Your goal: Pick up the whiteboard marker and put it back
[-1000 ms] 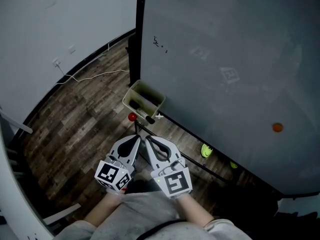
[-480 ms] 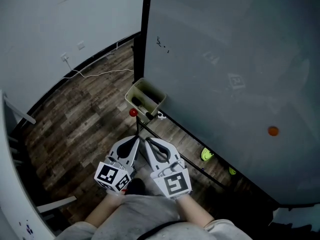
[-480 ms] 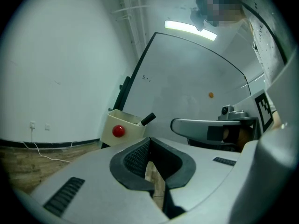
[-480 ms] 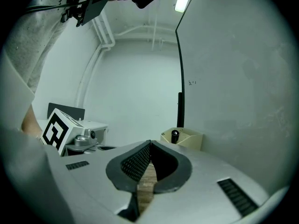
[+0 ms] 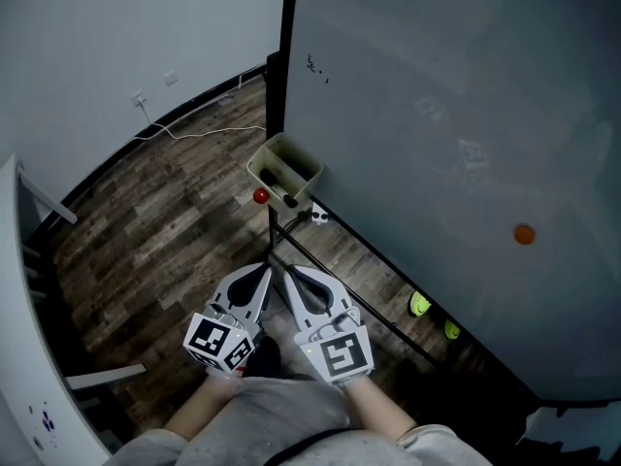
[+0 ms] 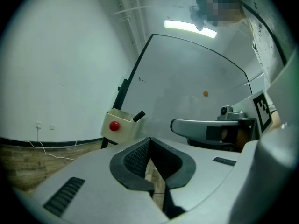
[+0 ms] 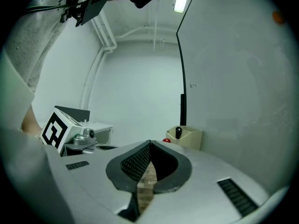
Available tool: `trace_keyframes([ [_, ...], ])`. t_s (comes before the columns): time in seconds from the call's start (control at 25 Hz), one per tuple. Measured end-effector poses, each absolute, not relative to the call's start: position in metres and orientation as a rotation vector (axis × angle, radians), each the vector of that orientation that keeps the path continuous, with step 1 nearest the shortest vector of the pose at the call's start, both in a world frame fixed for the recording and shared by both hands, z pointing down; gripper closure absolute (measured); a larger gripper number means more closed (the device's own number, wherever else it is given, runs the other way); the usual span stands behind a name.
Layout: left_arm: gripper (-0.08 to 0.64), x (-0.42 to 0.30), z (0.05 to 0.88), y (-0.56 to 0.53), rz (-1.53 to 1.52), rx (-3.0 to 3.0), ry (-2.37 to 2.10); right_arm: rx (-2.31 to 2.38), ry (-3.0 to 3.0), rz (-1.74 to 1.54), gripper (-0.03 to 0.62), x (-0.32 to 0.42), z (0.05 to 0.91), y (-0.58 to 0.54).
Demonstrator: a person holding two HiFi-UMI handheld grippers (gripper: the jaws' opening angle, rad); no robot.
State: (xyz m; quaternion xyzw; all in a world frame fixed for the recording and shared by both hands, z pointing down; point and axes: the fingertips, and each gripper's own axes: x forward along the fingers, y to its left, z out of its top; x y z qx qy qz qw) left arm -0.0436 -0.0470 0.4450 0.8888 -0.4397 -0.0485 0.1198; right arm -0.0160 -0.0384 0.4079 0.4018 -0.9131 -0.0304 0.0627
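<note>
A black whiteboard marker sticks out of a beige holder box at the whiteboard's lower left corner, beside a round red magnet. My left gripper and right gripper are side by side low in the head view, well short of the box, both shut with nothing between the jaws. In the left gripper view the marker leans out of the box ahead of the left gripper. Seen from the right gripper, the marker stands in the box.
The big grey whiteboard fills the right, with an orange magnet on it. Two green objects lie near its base rail. A white cable runs over the wooden floor. A white panel edge stands at the left.
The head view has drifted, so the holder box and whiteboard edge sit slightly higher and further right in the frame. Both grippers keep the same pose, shut and empty.
</note>
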Motion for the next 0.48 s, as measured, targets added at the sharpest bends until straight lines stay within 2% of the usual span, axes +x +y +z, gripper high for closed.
trace_keyframes([
  [0.48,0.545,-0.031,0.443,0.002,-0.134,2.61,-1.273,1.207,-2.756,-0.108,0.573,-0.006,0.411,0.01],
])
